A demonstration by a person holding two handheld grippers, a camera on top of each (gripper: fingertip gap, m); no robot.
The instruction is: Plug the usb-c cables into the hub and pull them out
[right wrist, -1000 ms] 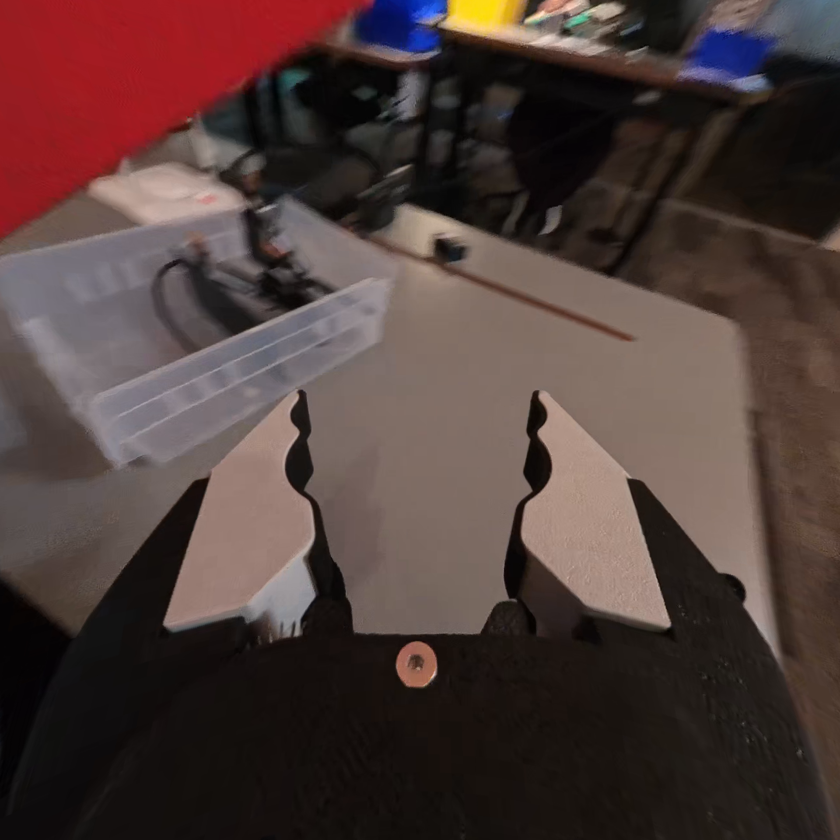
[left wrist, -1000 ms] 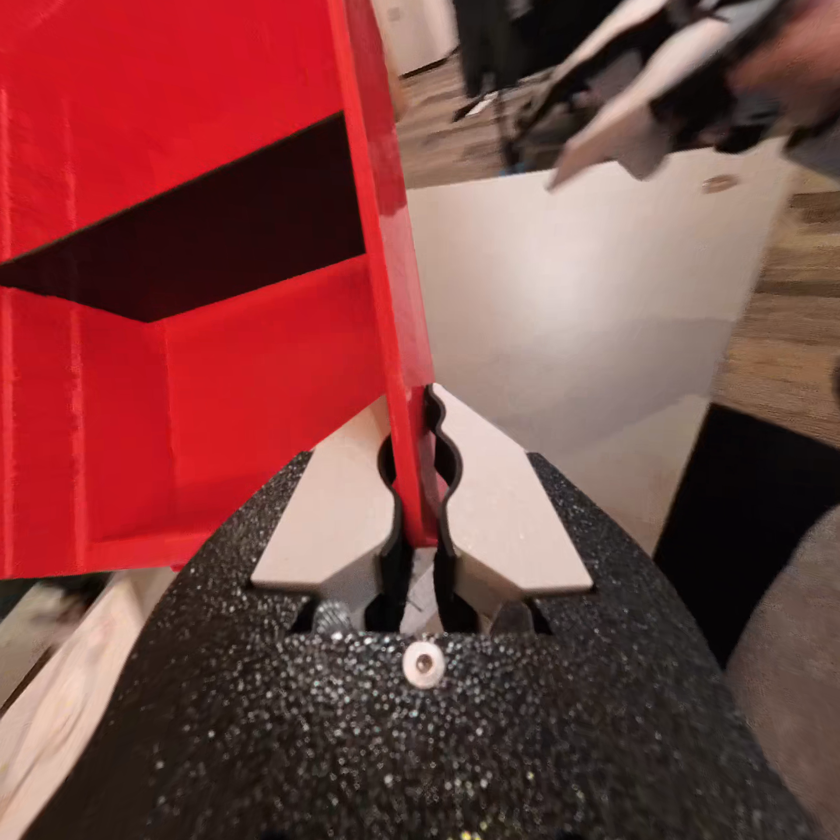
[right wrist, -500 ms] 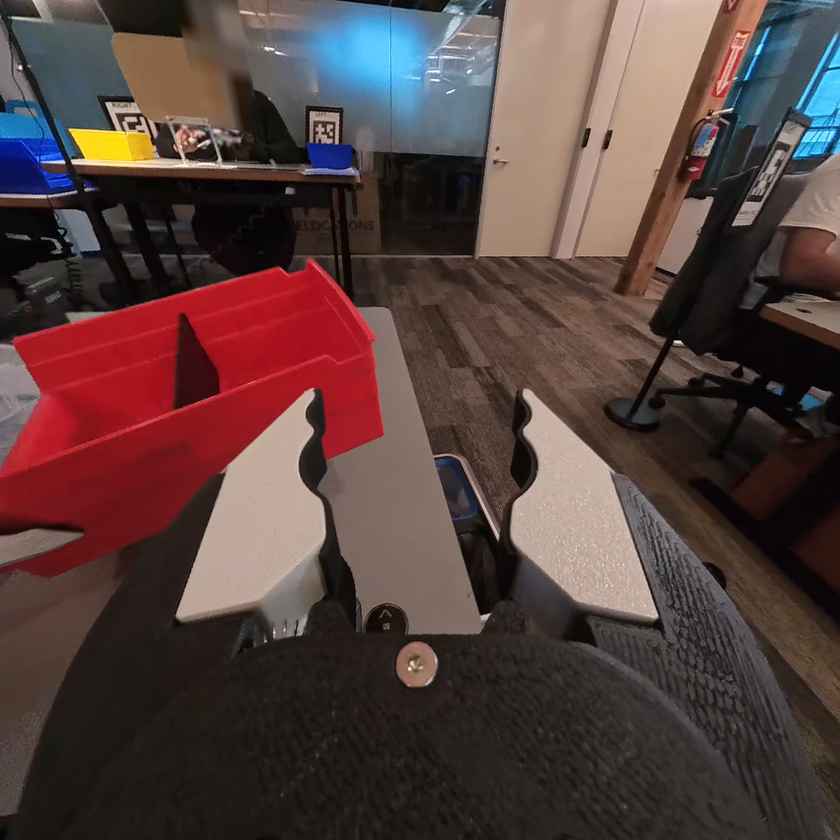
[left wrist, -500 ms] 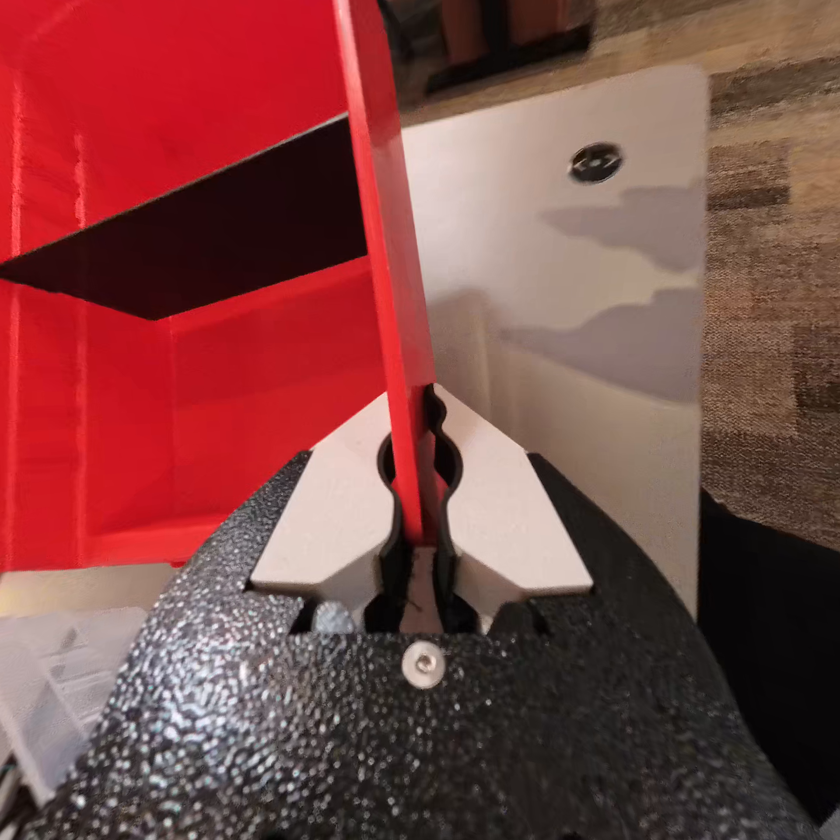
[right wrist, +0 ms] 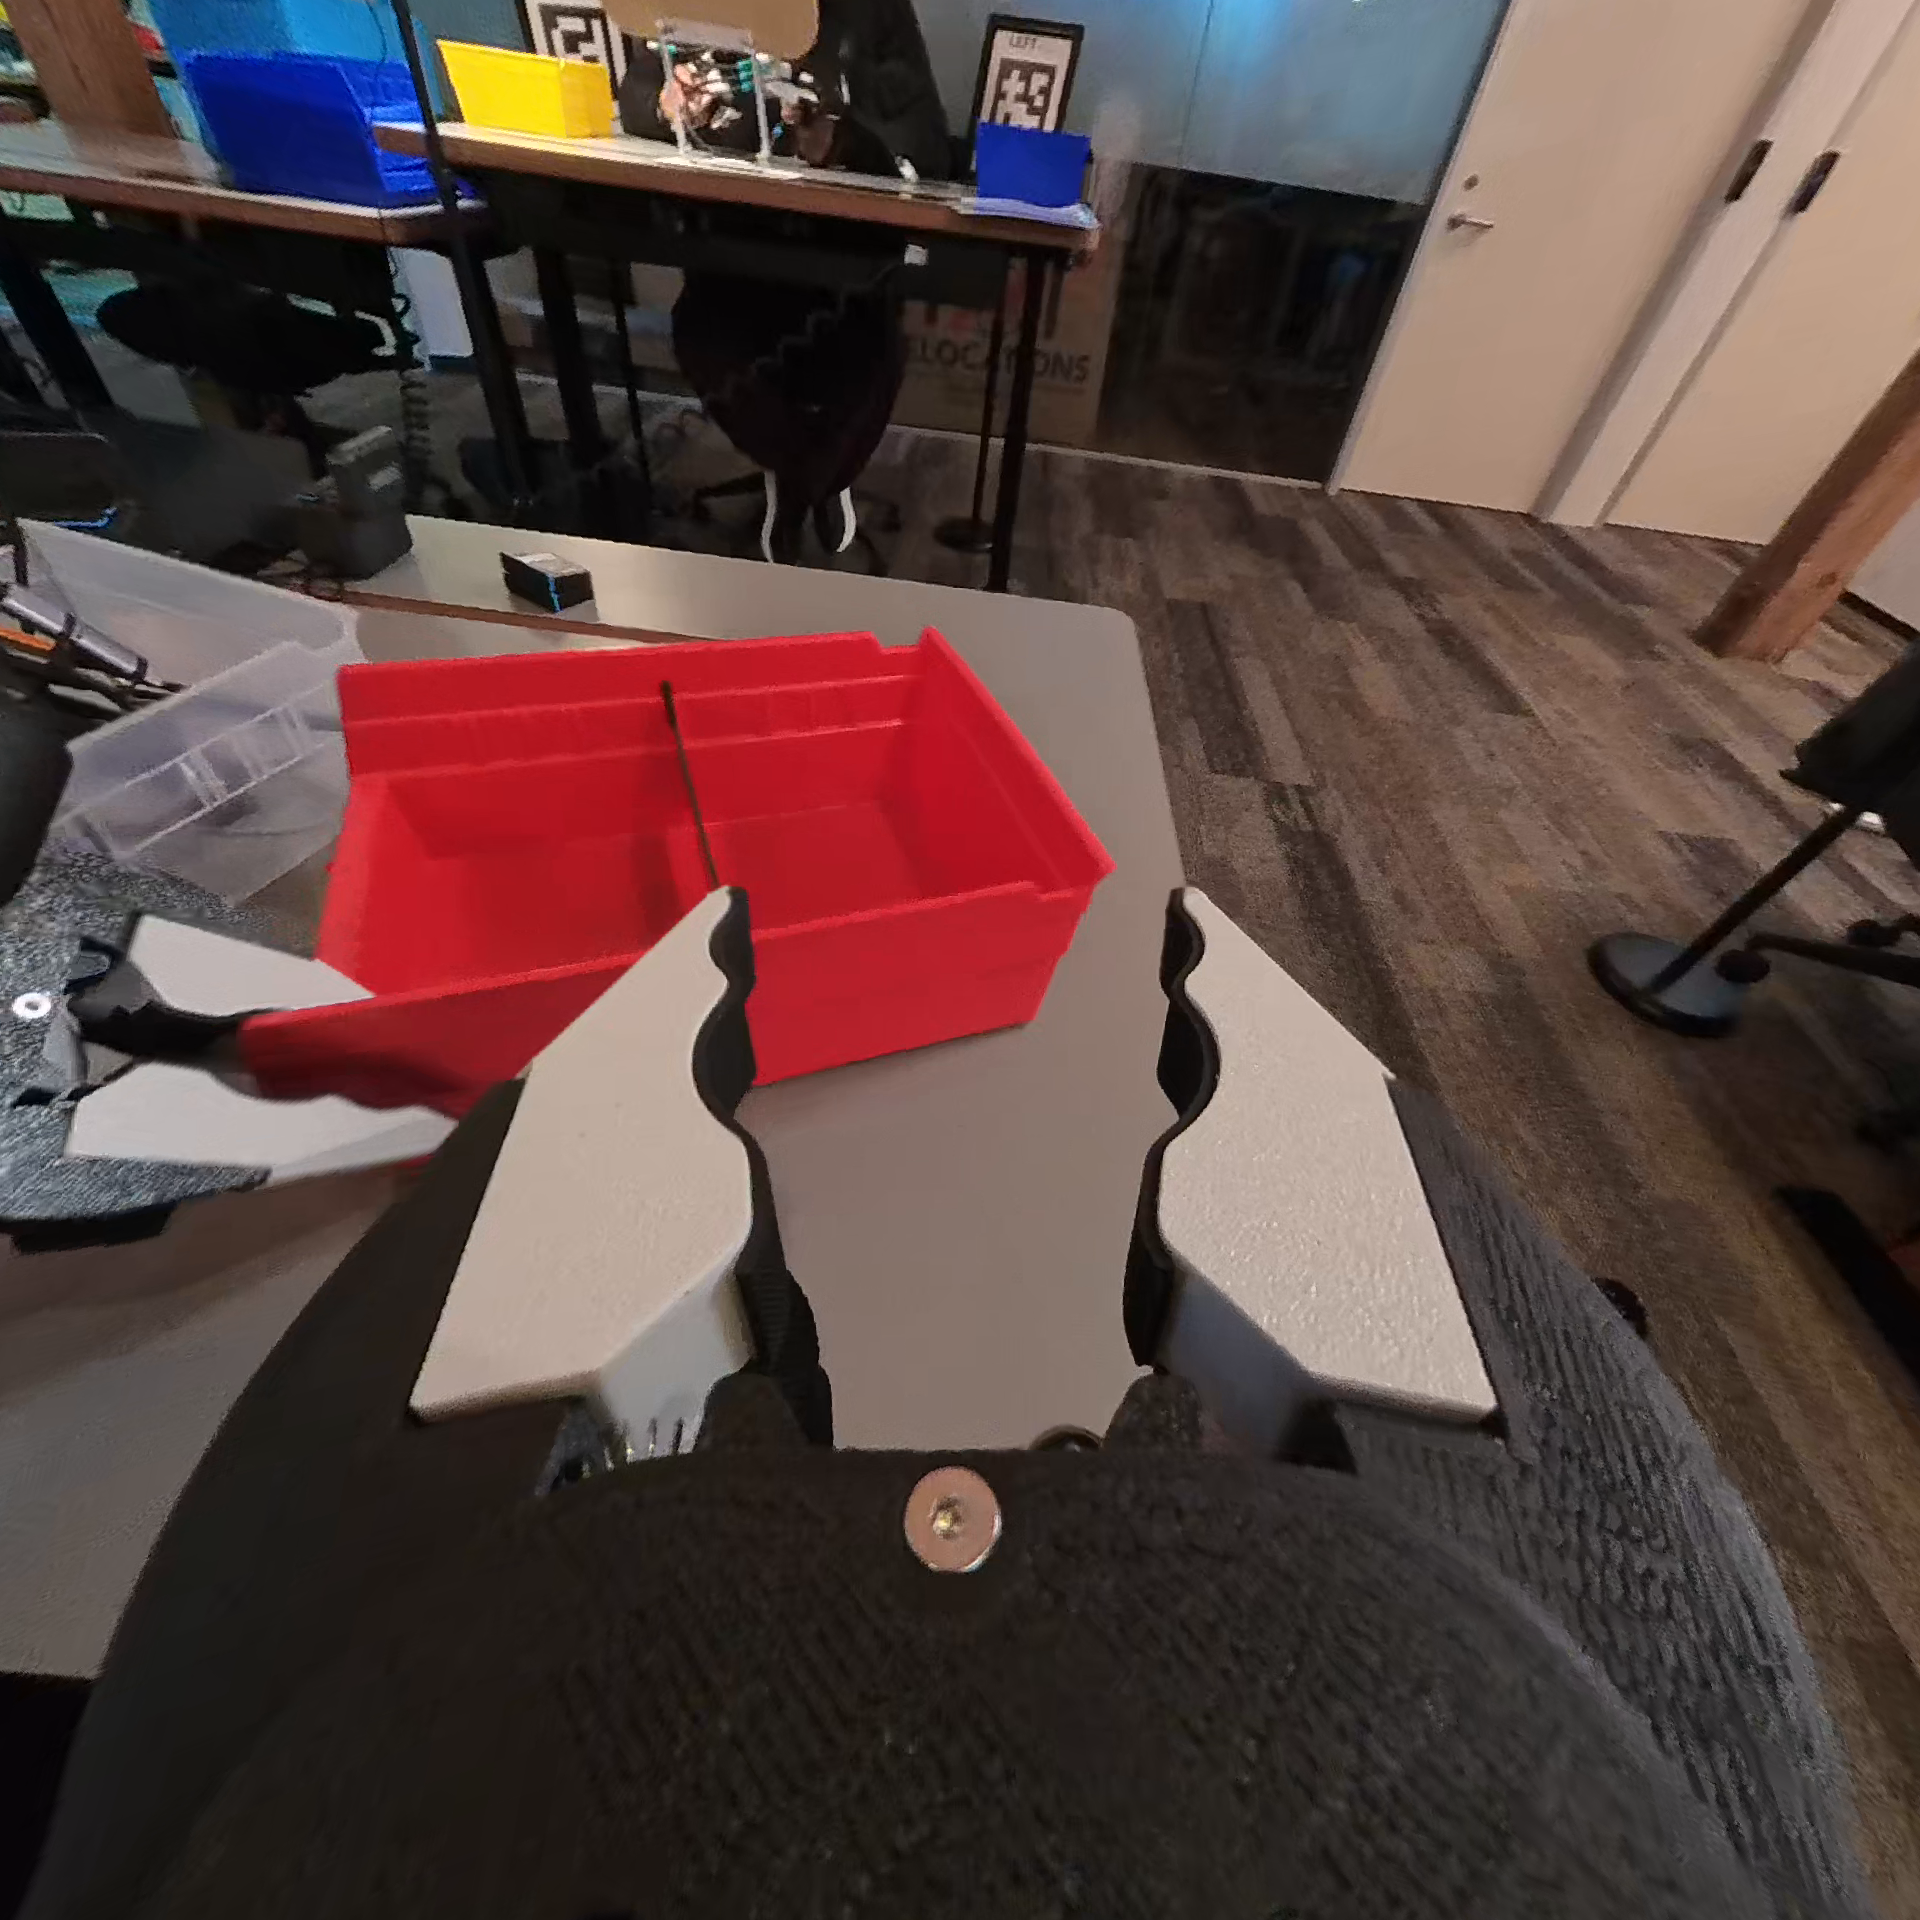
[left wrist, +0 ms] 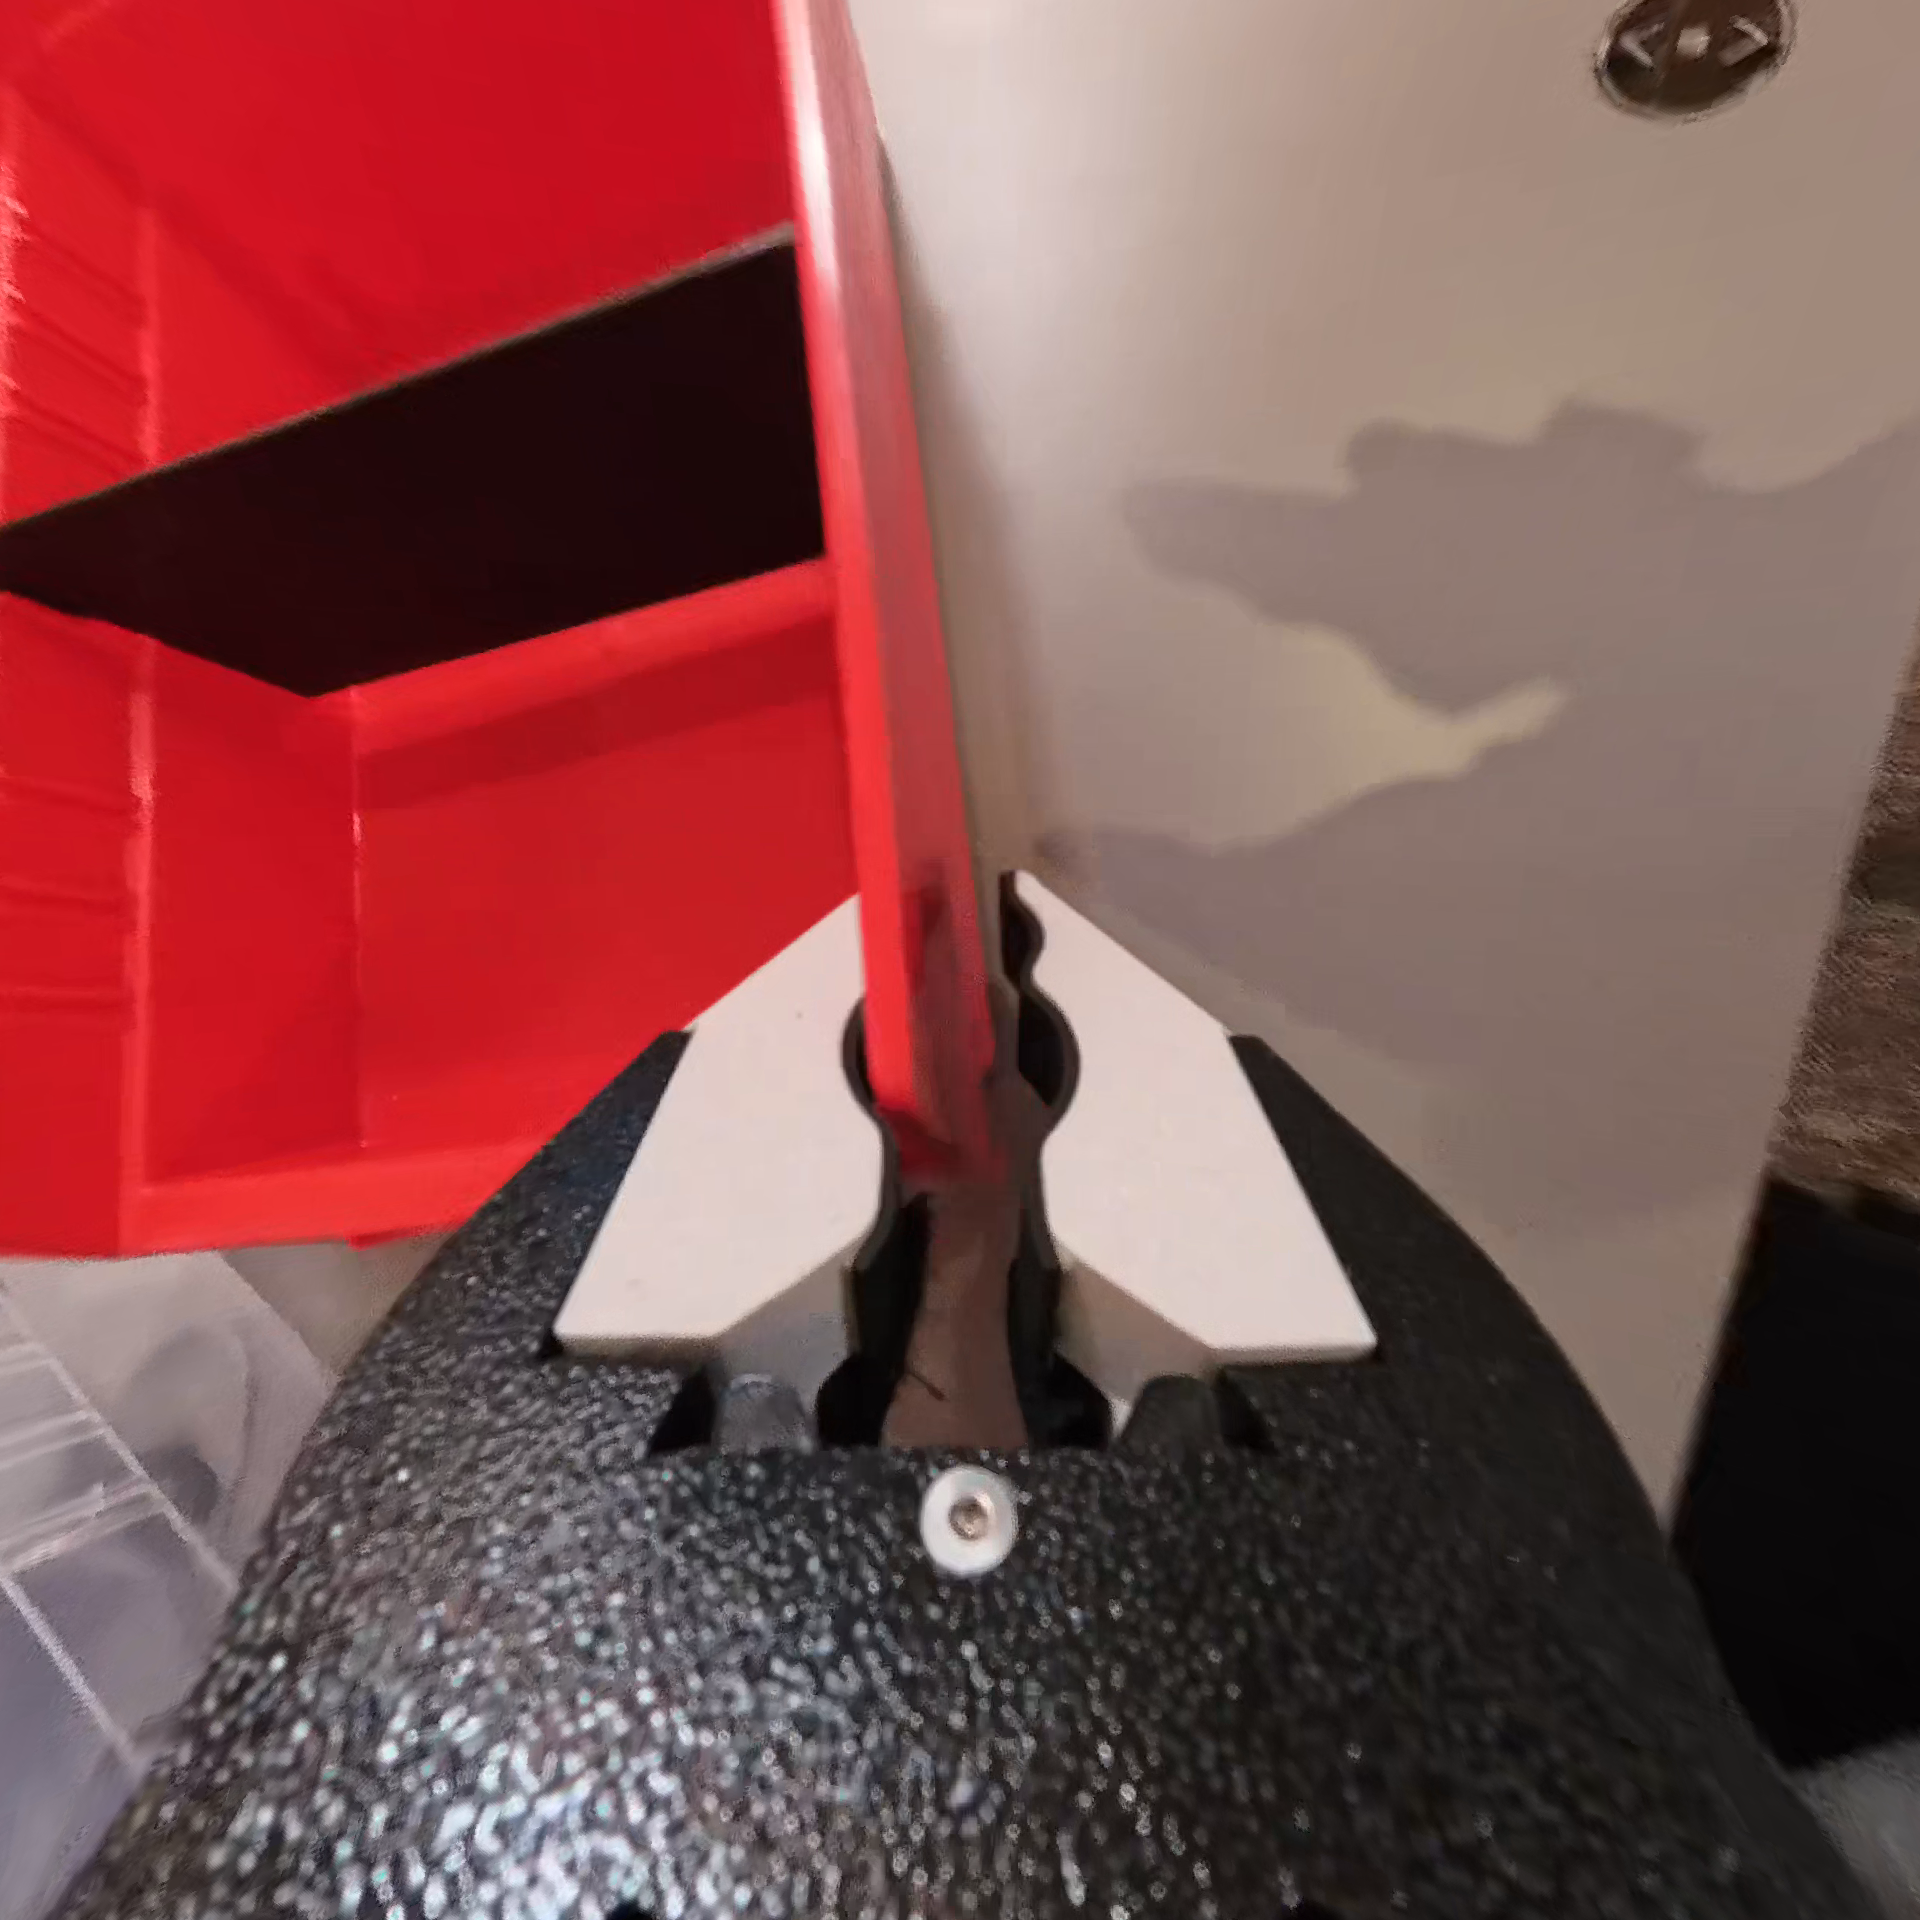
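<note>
1. Right wrist view, upper centre of the frame: 1 white card (right wrist: 1029, 78) stands on the far table (right wrist: 935, 203). It carries a black-and-white square code pattern with a short printed caption above it.
2. Upper left: a 2nd card (right wrist: 574, 26) with a similar pattern, cut off by the frame edge.
3. Centre, under the far table: 1 brown cardboard box (right wrist: 997, 358) bears large printed lettering, partly hidden.
4. Left wrist view, upper right: 1 round metal disc (left wrist: 1683, 47) set in the near table (left wrist: 1351, 312) shows small engraved symbols.

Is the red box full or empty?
Empty. Both halves of the red box, either side of its black divider, show only bare red floor.
</note>
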